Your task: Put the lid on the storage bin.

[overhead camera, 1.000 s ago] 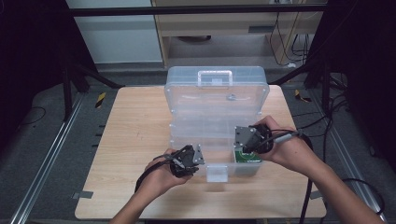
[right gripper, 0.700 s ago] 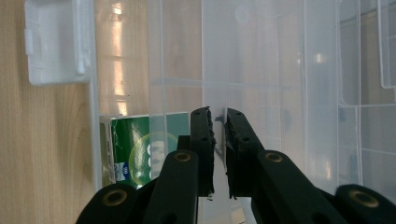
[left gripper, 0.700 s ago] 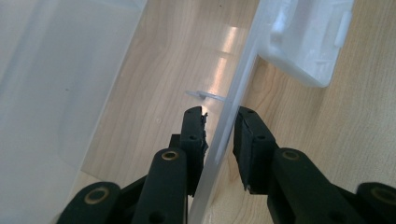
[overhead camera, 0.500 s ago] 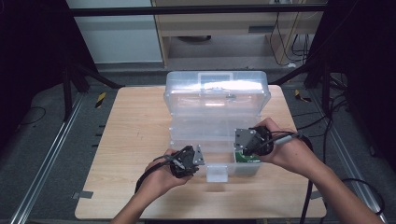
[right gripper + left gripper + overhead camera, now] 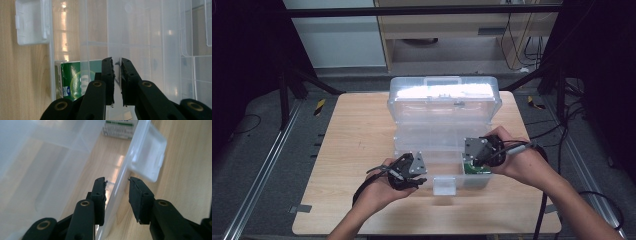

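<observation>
Clear box (image 5: 443, 131) rim between left gripper (image 5: 117, 186) jaws, seemingly untouched.

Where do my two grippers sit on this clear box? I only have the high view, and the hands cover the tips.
Observer: The left gripper straddles the front wall of the clear box, jaws apart and not touching it.
Operator: And the right?
Observer: The right gripper is nearly closed on a thin clear tray wall inside the box.
Operator: What's the green thing under it?
Observer: A green printed carton lying in the box, left of those jaws in the right gripper view.
</observation>
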{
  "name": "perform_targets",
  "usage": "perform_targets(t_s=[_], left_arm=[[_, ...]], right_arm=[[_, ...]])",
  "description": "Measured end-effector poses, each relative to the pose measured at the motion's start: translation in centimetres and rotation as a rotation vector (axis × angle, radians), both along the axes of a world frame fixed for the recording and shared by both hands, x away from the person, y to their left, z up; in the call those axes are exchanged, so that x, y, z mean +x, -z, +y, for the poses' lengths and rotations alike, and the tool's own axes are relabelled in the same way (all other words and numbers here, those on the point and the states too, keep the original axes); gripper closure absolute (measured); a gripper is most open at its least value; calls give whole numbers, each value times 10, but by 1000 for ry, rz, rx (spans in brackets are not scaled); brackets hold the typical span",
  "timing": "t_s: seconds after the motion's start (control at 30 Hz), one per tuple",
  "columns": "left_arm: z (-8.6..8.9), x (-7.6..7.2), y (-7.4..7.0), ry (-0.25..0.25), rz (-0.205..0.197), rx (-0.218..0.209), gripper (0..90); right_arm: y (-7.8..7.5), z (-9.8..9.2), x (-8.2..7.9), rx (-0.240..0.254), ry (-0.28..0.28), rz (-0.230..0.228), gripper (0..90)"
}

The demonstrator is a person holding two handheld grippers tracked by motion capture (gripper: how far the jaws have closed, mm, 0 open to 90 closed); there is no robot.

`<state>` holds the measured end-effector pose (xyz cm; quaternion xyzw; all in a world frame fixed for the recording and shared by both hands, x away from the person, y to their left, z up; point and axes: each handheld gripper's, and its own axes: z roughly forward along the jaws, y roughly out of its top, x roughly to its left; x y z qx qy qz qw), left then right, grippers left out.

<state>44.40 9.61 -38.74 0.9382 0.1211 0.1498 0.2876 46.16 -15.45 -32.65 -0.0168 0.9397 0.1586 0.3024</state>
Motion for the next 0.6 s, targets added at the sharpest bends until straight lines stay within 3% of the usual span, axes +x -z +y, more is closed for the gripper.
perform_targets(t_s=[0.17,0.27,0.3,0.43,0.57,0.6], left_arm=[[10,-7,-23,-10,-18,-52,685],[16,-8,-33,-20,-40,-59,717],[24,-7,-47,-39,-51,-84,742],[46,4,-70,-104,-72,-126,815],[65,22,-83,-191,-66,-196,867],[65,22,-83,-191,-66,-196,870]], right_arm=[[0,0,0,0,0,-2,822],[0,-1,-1,2,1,-2,822],[1,-1,-1,1,3,-1,821],[1,-1,-1,1,-2,-2,819],[2,-1,-2,7,-3,-3,818],[2,-1,-2,7,-3,-3,818]])
